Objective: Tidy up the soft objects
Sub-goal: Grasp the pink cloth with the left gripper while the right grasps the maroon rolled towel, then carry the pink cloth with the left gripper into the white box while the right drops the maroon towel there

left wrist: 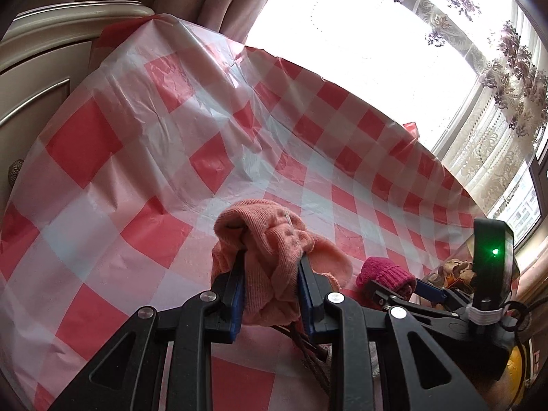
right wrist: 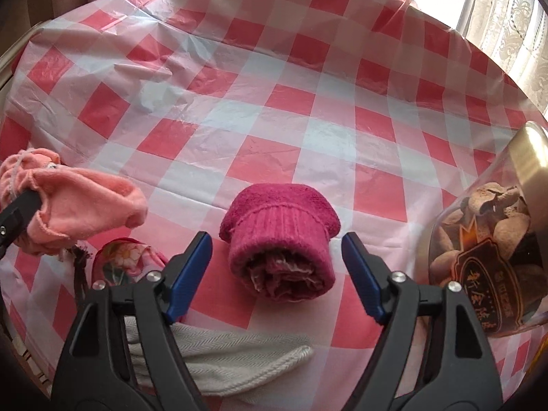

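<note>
Fingers of the left gripper (left wrist: 272, 274) are clamped on a bunched peach sock (left wrist: 270, 239), which is lifted above the counter (left wrist: 137, 178) with its red-and-white checked plastic cover. Seen from the right wrist, that sock (right wrist: 85, 202) hangs at the left edge, near a flowered cloth (right wrist: 126, 257) lying on the counter.

Right gripper (right wrist: 277, 263) fingers stand apart on either side of a rolled magenta sock (right wrist: 281, 236); the blue pads do not touch it. The roll lies on the counter with its open end toward the camera. Below the gripper lies a white knitted cloth (right wrist: 233, 352). At the right stands a clear jar (right wrist: 486, 267) with a gold lid and brown lumps inside, tilted in the fisheye.
</note>
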Action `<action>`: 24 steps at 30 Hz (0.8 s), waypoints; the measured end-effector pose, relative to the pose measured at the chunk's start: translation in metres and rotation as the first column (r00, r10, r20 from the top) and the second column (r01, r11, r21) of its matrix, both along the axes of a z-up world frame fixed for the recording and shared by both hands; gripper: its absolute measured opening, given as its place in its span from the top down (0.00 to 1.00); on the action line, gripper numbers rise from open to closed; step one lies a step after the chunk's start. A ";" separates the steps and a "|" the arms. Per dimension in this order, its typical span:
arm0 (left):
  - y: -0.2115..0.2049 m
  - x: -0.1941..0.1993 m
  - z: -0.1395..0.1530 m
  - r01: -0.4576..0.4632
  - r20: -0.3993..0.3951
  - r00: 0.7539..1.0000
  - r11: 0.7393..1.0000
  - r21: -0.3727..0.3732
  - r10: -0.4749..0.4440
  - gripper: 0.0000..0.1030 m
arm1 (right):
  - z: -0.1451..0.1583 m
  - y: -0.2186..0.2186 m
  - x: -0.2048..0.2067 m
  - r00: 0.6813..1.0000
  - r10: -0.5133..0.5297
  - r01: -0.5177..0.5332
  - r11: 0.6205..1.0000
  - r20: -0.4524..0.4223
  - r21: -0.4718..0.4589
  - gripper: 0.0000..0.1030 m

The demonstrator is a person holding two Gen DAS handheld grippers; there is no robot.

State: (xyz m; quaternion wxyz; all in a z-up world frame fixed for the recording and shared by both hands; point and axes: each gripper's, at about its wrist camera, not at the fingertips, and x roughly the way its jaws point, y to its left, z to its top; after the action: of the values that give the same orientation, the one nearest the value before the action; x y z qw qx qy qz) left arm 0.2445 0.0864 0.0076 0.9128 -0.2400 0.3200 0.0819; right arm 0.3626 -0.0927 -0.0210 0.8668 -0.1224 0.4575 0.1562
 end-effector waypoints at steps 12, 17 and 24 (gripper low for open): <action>-0.004 -0.005 0.006 -0.002 0.028 1.000 1.000 0.019 0.001 0.73 | 0.022 -0.022 -0.037 0.997 -0.020 0.018 1.000 0.080 0.023 0.64; -0.014 -0.006 0.012 0.019 0.039 0.999 0.999 0.026 -0.020 0.73 | 0.028 -0.043 -0.063 0.995 -0.061 0.056 0.996 0.076 0.064 0.64; -0.036 -0.016 0.025 0.065 0.073 0.995 0.997 0.048 -0.068 0.73 | 0.046 -0.077 -0.093 0.987 -0.123 0.112 0.988 0.105 0.102 0.64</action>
State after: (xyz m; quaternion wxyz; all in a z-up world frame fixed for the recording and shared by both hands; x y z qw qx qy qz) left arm 0.2281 0.0504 0.0326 0.9315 -0.2113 0.2918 0.0499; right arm 0.2693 -0.1695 0.0247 0.9035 -0.0618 0.4069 0.1195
